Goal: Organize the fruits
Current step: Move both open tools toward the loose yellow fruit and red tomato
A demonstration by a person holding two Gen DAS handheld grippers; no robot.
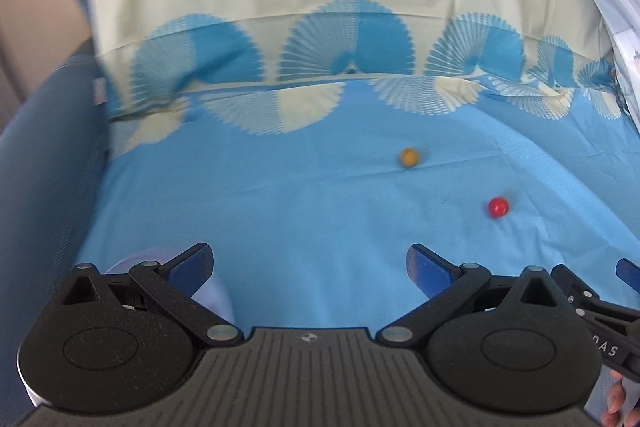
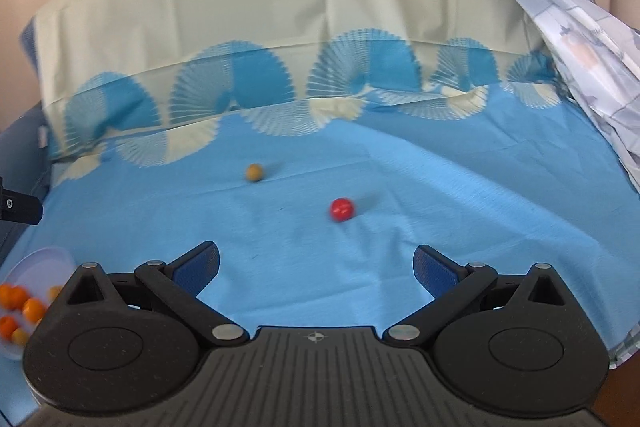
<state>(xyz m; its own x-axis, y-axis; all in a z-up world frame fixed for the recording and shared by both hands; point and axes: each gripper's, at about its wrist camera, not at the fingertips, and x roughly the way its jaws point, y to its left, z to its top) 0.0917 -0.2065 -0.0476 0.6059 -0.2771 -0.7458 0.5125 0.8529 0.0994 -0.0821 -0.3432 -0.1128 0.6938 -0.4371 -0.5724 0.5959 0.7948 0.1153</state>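
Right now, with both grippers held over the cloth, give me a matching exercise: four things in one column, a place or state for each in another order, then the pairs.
Things:
1. red fruit
2. yellow fruit
3. bowl
4. right gripper

Places or states:
A. at the left edge of the right wrist view, holding orange fruits
B. open, holding nothing
C. loose on the blue cloth, farther from the grippers, near the fan pattern
D. loose on the blue cloth, nearer the grippers

Pairs: 1-D, 2-C, 3-A, 4-B
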